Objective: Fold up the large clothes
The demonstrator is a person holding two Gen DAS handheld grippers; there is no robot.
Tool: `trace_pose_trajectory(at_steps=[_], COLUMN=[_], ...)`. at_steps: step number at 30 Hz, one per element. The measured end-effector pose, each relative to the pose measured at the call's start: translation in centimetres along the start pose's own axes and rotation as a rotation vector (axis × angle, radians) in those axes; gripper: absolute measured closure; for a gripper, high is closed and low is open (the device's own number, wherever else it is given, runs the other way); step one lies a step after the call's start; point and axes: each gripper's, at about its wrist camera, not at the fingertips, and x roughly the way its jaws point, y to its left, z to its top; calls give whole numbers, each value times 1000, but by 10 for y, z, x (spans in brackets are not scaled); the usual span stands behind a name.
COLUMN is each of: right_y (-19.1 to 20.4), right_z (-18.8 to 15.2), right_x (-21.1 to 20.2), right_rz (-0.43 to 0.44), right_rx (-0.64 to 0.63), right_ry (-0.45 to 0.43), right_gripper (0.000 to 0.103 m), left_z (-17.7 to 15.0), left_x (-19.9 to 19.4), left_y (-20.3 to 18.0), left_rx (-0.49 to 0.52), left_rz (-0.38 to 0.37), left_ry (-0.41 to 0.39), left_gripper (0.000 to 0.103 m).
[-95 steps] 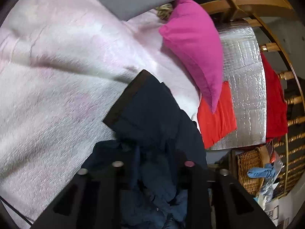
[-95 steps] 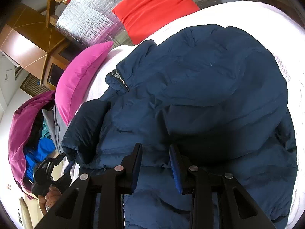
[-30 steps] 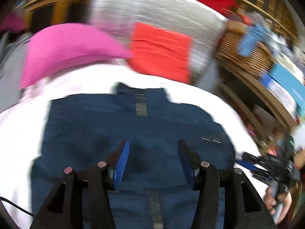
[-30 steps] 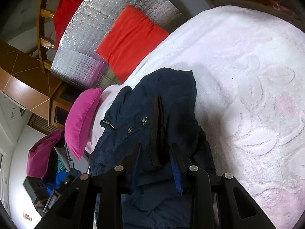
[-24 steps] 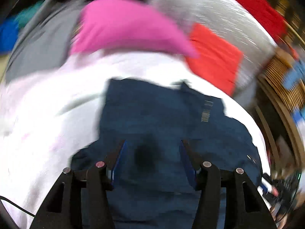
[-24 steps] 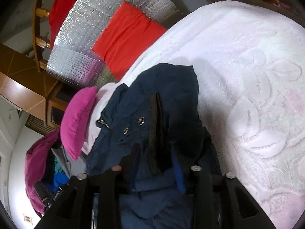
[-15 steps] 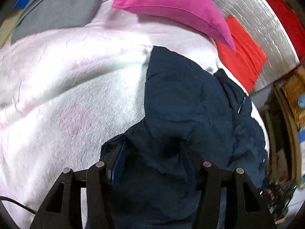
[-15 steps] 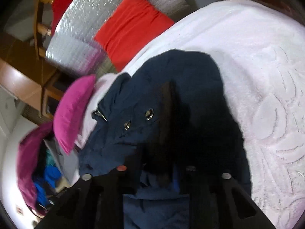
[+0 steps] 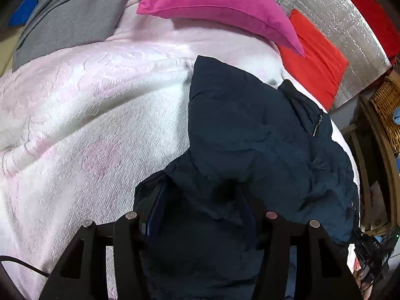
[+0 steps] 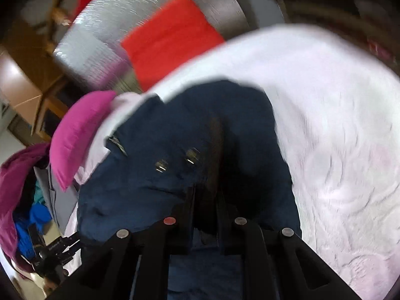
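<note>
While jacket [image 9: 250, 135] bunches, right claw [image 10: 205, 195] narrowed

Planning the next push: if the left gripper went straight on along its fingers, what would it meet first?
The jacket. The left gripper already has navy fabric bunched between its open fingers, so any advance presses into that. Past the jacket lie the blanket and pink pillow; depth is unclear.

Magenta pillow [image 9: 220, 7], red cushion [image 9: 315, 57], silver foil panel [image 9: 332, 12], wicker basket [image 9: 387, 110]
</note>
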Motion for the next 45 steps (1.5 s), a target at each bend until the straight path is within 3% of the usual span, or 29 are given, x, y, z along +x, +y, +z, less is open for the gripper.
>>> trace_pose_trajectory(at_steps=[3,4,6,7,8,13,16,18,21,25,27,28,29,35,41,43,45], right_y=[-9,-10,-13,-16,-18,-26,-34,-39,-37,-7,9,18,22,23,15,8,-3], right_z=[5,7,10,11,10,19,22,24,20,14,11,9,7,3,10,11,15], right_x=[-5,-10,-15,-18,-22,-39,-34,-16,11,10,5,4,5,16,-2,-8,-9], right_rz=[45,47,55,66,77,62,18,-21,-3,-56,-97,-155,-192,-283,-204,-156,-110], right_rx=[56,59,70,88,103,124,135,140,136,-13,-90,-146,-179,-255,-173,-119,-60], right_ry=[13,3,-10,-15,-26,-120,-128,-79,18,-4,-35,-55,-64,-86,-88,-76,-54], right_gripper=[84,80,62,43,36,35,26,26,25,27,39,51,57,60,60,58,50], left_z=[1,2,4,4,6,4,1,0,0,-1,-2,-3,-4,-9,-9,-8,-8], left_x=[-5,-7,-13,-16,-16,-8,-2,0,1,1,1,0,0,-1,-4,-6,-7], left_y=[-3,-4,-9,-13,-16,-30,-40,-43,-45,-49,-53,-55,-57,-65,-64,-64,-65], left_rx=[2,6,22,36,48,140,207,226,242,261,281,291,297,340,348,344,347], left_rz=[-2,-4,-10,-13,-10,95,171,189,207,242,267,278,283,308,320,318,319], left_ry=[-21,-32,-56,-71,-79,-100,-112,-121,-132,-155,-171,-179,-183,-209,-225,-230,-235], left_gripper=[46,46,46,46,46,46,46,46,46,46,46,46,46,46,46,46,46])
